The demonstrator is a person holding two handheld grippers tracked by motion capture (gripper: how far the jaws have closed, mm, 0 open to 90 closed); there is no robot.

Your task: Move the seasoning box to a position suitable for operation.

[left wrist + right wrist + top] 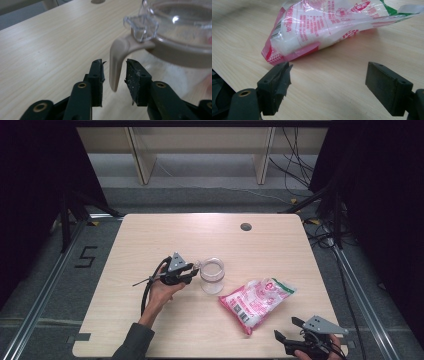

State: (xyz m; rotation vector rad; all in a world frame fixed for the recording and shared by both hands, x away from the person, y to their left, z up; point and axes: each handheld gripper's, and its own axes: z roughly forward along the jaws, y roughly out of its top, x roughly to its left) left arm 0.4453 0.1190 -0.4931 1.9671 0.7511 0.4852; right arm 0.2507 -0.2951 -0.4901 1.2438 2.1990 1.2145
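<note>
Your left hand-held gripper (113, 75) brackets the beige handle (117, 60) of the clear jug (212, 275) mid-tabletop (150, 240), jaws parted, not yet clamped. Your right hand-held gripper (328, 85) gapes wide near the pink-and-white bag (329, 25).

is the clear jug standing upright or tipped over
Upright. The jug stands on its base on the table, rim up, handle hanging down between the left gripper's jaws.

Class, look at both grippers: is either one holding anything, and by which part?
Nothing is held yet. The left gripper has its jaws either side of the jug's handle, gaps showing. The right gripper is open, short of the bag.
</note>
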